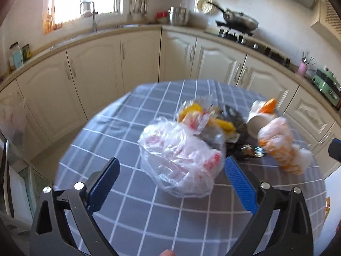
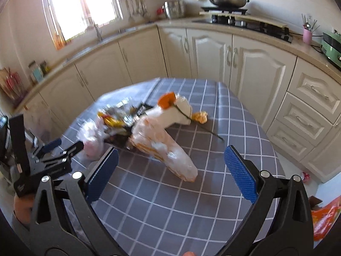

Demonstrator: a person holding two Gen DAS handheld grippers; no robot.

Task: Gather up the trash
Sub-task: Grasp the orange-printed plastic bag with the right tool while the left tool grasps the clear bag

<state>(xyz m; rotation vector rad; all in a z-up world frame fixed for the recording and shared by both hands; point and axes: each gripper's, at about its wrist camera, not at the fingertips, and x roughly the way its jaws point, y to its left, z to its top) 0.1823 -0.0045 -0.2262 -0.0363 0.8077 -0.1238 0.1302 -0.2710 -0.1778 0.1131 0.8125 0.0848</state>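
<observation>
Both sets of jaws spread wide, nothing held. My left gripper [image 1: 170,168] frames the clear plastic bag [image 1: 181,155] at frame center; my right gripper [image 2: 170,160] frames the orange-white bag [image 2: 164,147] on the checked table [image 2: 213,192].

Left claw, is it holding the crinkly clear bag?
No, the left claw is open, and the clear bag lies on the table between its fingers, ungripped.

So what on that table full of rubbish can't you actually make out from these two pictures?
- Middle of the trash pile: motion blur in both views; the wrappers can't be identified.
- Print on the clear plastic bag: crumpled, unreadable in the left view.
- Contents of the orange-and-white bag: hidden by its own film, right view.
- Orange packet off the table: cut off by the right view's edge.
</observation>
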